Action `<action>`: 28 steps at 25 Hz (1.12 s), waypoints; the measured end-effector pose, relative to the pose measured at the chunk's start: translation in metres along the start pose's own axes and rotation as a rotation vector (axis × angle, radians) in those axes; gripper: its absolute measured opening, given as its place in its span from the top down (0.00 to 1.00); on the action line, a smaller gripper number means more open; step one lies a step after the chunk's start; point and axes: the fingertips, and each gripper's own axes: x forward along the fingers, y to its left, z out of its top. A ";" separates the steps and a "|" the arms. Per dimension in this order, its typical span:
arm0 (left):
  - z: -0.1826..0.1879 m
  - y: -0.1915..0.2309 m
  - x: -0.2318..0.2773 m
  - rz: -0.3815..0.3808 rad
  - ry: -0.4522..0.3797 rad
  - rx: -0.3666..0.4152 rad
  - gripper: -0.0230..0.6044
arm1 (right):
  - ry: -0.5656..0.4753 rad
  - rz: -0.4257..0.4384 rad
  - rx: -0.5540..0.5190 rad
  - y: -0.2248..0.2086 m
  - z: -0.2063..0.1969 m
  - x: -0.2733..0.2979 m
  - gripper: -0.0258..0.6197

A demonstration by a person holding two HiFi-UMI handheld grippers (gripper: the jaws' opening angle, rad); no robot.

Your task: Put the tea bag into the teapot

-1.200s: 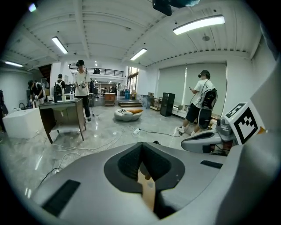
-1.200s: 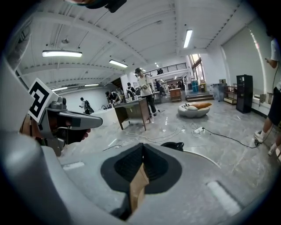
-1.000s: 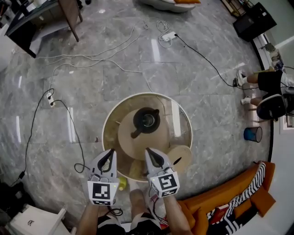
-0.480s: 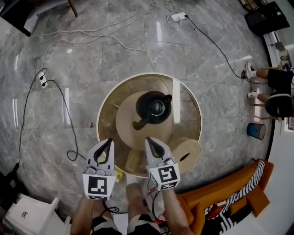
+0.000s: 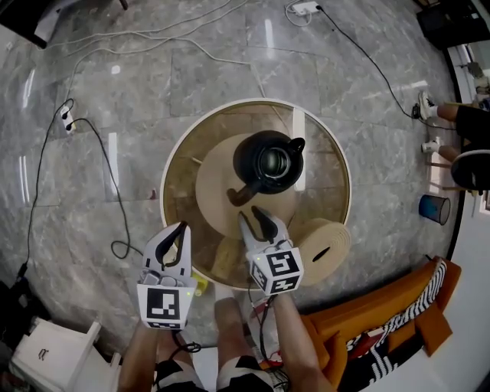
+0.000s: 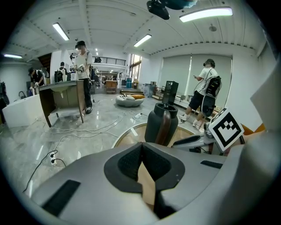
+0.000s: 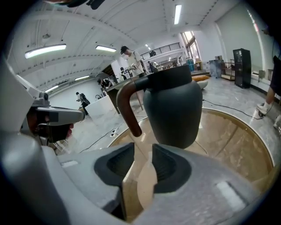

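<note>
A black teapot (image 5: pixel 269 161) with a brown handle stands, lid off, on a round wooden board (image 5: pixel 214 184) on the round glass table (image 5: pixel 180 191). The left gripper view has the teapot (image 6: pixel 161 123) ahead, and it fills the right gripper view (image 7: pixel 173 110). My right gripper (image 5: pixel 251 217) hovers just short of the handle; its jaws are opening, with nothing between them (image 7: pixel 142 151). My left gripper (image 5: pixel 184 227) hangs over the table's near-left rim, shut and empty (image 6: pixel 141 147). I cannot make out a tea bag; a small yellow thing (image 5: pixel 200 285) lies by the near rim.
A round wooden piece with a slot (image 5: pixel 321 241) sits at the table's near right. Cables (image 5: pixel 99 161) and a power strip (image 5: pixel 305 8) lie on the marble floor. An orange sofa (image 5: pixel 367 321) is at the right, with a blue bin (image 5: pixel 432 208) beyond it. People stand in the background (image 6: pixel 206 94).
The right gripper has moved forward toward the teapot's handle and its jaws have parted. The head view has shifted, so the table sits closer. The left gripper has barely moved.
</note>
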 end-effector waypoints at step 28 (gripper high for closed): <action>-0.038 0.014 0.027 -0.002 0.044 0.003 0.94 | 0.075 -0.056 -0.037 -0.033 -0.047 0.063 0.95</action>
